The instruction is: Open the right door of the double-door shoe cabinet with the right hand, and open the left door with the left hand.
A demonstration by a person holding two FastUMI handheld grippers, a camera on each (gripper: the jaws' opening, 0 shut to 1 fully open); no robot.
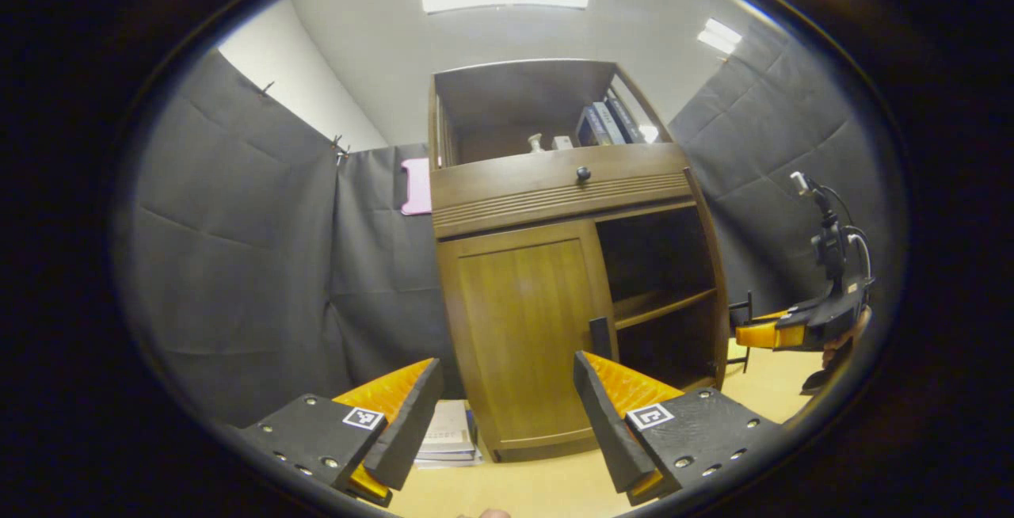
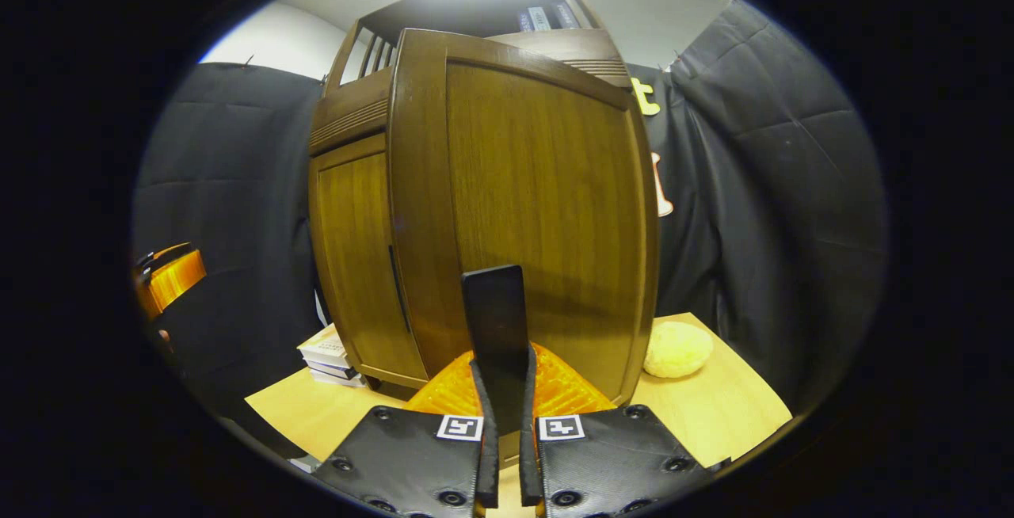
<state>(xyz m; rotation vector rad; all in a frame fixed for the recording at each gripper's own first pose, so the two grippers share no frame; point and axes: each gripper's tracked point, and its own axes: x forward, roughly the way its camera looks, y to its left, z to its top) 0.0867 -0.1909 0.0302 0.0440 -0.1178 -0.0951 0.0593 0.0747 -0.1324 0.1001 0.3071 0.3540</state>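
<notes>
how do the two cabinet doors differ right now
The right door is swung open, exposing dark shelves in the left gripper view; the left door is closed flat. The right gripper has its jaws clamped on the right door's black handle; the left gripper is open, short of the left door. Both are brown panelled wood.

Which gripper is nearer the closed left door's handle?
Left. The left gripper is open in front of the left door, near its handle. The right gripper is off to the side, clamping the open right door's handle.
</notes>
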